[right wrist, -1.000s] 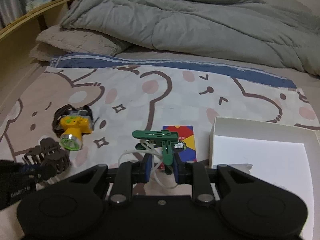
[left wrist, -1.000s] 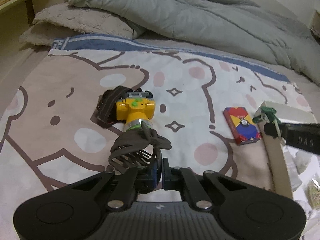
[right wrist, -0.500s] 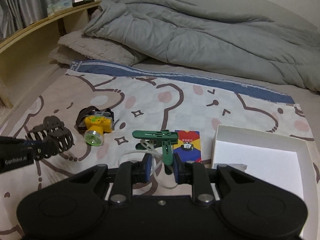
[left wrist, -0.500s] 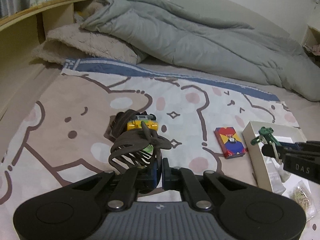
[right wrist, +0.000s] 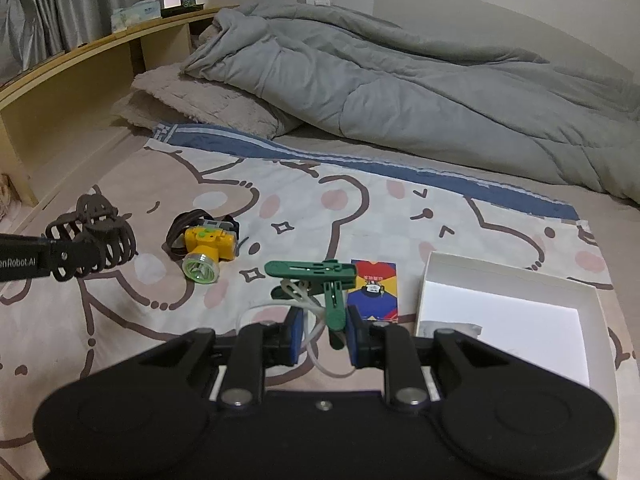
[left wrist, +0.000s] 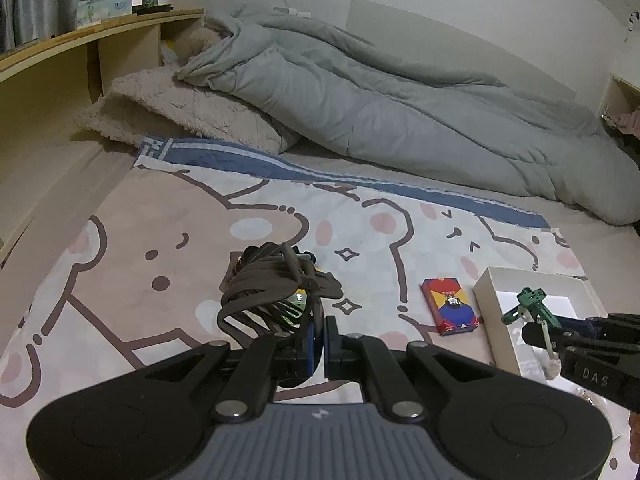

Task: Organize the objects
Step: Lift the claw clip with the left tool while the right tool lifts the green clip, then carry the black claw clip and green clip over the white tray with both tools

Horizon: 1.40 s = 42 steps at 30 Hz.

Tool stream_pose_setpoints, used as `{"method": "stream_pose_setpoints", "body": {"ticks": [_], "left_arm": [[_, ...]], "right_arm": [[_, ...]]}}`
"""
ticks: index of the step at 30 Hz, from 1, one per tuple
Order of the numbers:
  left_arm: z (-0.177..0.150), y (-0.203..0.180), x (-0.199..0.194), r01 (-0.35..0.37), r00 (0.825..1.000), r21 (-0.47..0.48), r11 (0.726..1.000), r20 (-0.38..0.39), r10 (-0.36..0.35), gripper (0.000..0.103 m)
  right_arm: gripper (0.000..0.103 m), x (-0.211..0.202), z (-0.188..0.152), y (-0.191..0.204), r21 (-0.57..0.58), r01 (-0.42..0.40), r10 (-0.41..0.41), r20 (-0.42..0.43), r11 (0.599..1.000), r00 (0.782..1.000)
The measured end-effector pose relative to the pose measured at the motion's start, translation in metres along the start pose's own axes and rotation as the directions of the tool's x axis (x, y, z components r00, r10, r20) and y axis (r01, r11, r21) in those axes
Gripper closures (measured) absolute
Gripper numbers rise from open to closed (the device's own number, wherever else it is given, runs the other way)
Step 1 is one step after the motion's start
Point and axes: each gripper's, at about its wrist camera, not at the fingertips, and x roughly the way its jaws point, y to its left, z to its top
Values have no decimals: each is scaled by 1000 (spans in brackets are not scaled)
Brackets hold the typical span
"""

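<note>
My left gripper [left wrist: 320,336] is shut on a brown hair claw clip [left wrist: 272,284] and holds it above the bear-print blanket. The right wrist view shows that clip [right wrist: 94,236] at the far left, hanging off the left gripper [right wrist: 80,258]. My right gripper [right wrist: 322,336] is shut on a green plastic clip [right wrist: 316,270] with a white cord looped under it. In the left wrist view the green clip [left wrist: 530,306] hangs over the white box [left wrist: 490,308]. A yellow headlamp [right wrist: 208,246] lies on the blanket, mostly hidden behind the hair clip in the left wrist view.
A red and blue card box [right wrist: 374,292] lies left of the open white box [right wrist: 512,280]. A grey duvet [right wrist: 400,80] and a fluffy pillow [right wrist: 200,100] fill the far side of the bed. A wooden shelf [right wrist: 80,64] with a bottle runs along the left.
Both grippers have risen and drawn back from the blanket, each carrying its clip. The hair clip now covers the headlamp in the left wrist view.
</note>
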Motion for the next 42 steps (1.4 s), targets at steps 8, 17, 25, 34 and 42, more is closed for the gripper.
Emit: {"method": "stream_pose_setpoints", "body": {"ticks": [8, 17, 25, 34, 42], "left_arm": [[0, -7, -1, 1, 1000, 6, 1000, 14, -1, 99], [4, -26, 5, -3, 999, 11, 1000, 35, 3, 99], [4, -62, 14, 38, 999, 49, 998, 36, -39, 99], [-1, -114, 25, 126, 992, 89, 988, 18, -128, 99], [-9, -159, 36, 198, 980, 130, 972, -12, -198, 99]], "right_arm": [[80, -4, -3, 0, -9, 9, -9, 10, 1000, 1000], [80, -10, -6, -23, 25, 54, -55, 16, 998, 998], [80, -14, -19, -65, 76, 129, -130, -1, 989, 992], [80, -19, -36, -116, 149, 213, -211, -27, 966, 977], [80, -25, -51, -151, 204, 260, -255, -47, 944, 966]]}}
